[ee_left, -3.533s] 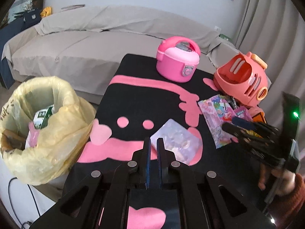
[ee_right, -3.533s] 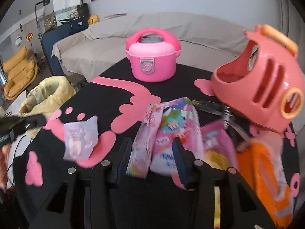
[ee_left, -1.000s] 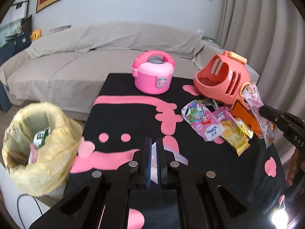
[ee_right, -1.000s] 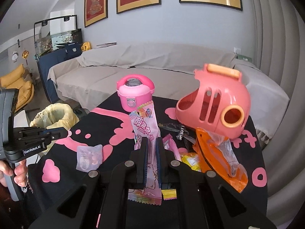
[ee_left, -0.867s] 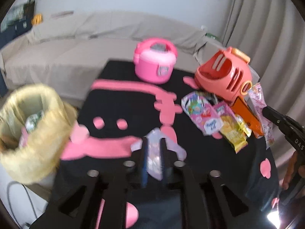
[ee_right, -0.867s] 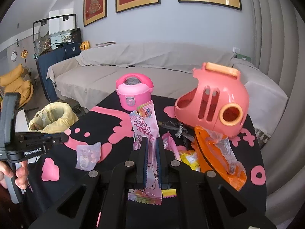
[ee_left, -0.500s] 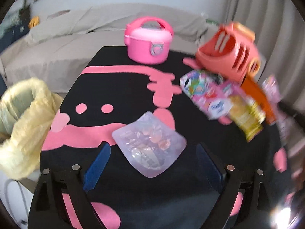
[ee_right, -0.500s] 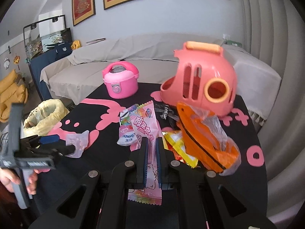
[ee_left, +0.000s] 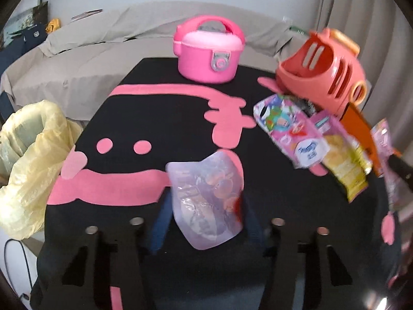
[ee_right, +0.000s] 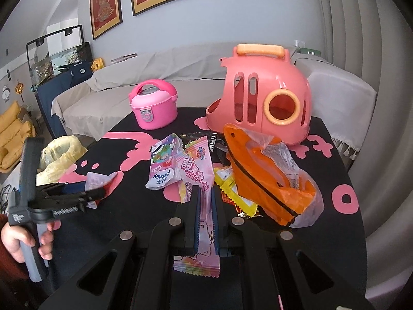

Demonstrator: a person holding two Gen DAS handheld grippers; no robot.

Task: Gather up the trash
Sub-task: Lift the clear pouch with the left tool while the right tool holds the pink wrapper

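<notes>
A clear lilac pouch (ee_left: 206,199) lies on the black and pink tablecloth (ee_left: 160,113). My left gripper (ee_left: 206,222) straddles it, jaws closing, and its blue pads (ee_left: 160,222) stand just off the pouch's sides. The right wrist view shows that gripper (ee_right: 85,188) at the left, held by a hand (ee_right: 15,240). My right gripper (ee_right: 205,193) is shut on a long pink candy wrapper (ee_right: 198,170), lifted above the table. More wrappers (ee_left: 291,134) and an orange bag (ee_right: 268,170) lie in a pile. A yellow trash bag (ee_left: 31,160) stands off the table's left edge.
A pink toy rice cooker (ee_left: 209,51) stands at the table's far side. A salmon toy carrier (ee_right: 265,95) sits at the far right, over the wrapper pile. A grey covered sofa (ee_left: 90,59) runs behind the table.
The left gripper let go of the lilac pouch, opened wide over it and sank, and its fingers have now come in around it. The right gripper kept its pink wrapper and shifted slightly.
</notes>
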